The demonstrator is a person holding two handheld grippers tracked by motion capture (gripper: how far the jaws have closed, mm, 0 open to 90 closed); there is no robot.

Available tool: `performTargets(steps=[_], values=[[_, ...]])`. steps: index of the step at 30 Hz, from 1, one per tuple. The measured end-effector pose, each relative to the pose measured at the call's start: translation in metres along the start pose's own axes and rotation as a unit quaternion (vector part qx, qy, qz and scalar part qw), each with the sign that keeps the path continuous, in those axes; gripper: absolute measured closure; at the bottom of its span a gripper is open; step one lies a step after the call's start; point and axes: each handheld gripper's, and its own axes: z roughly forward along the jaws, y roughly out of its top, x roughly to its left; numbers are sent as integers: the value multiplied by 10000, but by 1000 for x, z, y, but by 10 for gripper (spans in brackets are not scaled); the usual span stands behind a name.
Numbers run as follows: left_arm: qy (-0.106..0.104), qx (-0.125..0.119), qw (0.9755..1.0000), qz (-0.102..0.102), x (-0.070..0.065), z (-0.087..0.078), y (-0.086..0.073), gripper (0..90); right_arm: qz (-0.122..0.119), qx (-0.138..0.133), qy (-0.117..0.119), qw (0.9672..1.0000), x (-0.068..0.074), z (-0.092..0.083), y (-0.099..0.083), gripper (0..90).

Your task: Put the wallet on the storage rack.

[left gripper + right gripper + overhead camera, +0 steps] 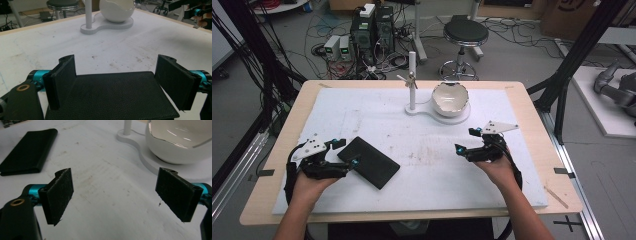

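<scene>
While spread wide, left hand-held gripper (116, 82) astride wallet (112, 97).

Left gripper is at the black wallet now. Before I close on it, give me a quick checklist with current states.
1. left gripper open, jaws wide: ok.
2. black wallet lying between the jaws, one jaw at each side: ok.
3. Jaw pads touching the wallet's edges: cannot tell.
4. Wallet flat on the white mat: ok.
5. right gripper open, apart from the wallet, holding nothing: ok.
6. white bowl and its stand far from the wallet at the table's far side: ok.
</scene>
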Motion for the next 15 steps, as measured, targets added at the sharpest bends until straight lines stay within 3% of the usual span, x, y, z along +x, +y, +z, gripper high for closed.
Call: performTargets(steps=[6,15], values=[[148,-4,9999,-9,5,-9,-4,176,-147,101,279,9995,9,25,20,151],[365,-94,9992,-115,15,-26,-6,176,-415,171,594,9972,37,67,48,150]])
